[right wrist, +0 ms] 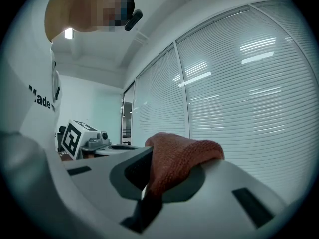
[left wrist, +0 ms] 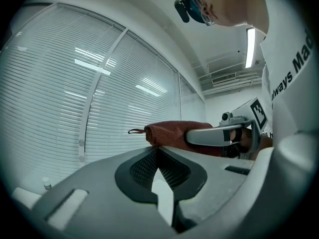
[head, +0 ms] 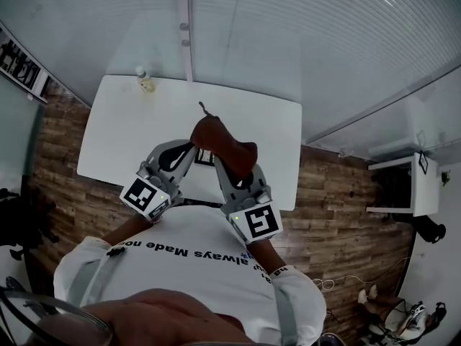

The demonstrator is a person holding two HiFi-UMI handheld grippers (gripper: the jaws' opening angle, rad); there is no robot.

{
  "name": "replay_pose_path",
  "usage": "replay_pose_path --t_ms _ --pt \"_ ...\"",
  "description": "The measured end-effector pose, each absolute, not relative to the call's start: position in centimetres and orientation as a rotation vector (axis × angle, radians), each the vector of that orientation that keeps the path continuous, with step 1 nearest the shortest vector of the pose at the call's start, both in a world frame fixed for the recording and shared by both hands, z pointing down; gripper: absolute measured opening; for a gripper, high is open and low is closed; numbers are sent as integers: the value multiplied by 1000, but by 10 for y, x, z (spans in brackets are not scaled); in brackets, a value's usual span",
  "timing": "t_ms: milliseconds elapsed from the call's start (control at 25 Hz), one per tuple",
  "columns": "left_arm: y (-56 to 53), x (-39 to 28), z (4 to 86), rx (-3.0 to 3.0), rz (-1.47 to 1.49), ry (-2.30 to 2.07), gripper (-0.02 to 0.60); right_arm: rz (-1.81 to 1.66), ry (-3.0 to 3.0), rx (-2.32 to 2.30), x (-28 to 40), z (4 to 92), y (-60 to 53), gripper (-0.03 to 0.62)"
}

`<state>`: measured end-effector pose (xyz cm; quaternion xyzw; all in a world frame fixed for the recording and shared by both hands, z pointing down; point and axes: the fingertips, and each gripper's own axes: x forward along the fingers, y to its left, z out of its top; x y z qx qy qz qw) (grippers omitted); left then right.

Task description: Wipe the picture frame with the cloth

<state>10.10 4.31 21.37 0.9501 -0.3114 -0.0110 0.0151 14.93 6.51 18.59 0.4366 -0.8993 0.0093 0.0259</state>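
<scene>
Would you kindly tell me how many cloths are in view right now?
1: the red-brown cloth is gripped by the fingers of the right gripper, raised above the white table. Another could be hidden beneath it.

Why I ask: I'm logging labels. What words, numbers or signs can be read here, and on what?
"always Made": on the white shirt, upside down in the head view; the print beside it is cut off.
Square black-and-white codes, no letters: on the left marker cube and the right marker cube.
Bottle label: too small to read.
Wall pictures: too small to read.
</scene>
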Motion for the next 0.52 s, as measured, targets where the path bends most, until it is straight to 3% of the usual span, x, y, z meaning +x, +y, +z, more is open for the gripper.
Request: replay_pose_path --t_ms 520 --pt "45 98 213 2951 -39 -973 2 31 -2782 1308 143 185 67 31"
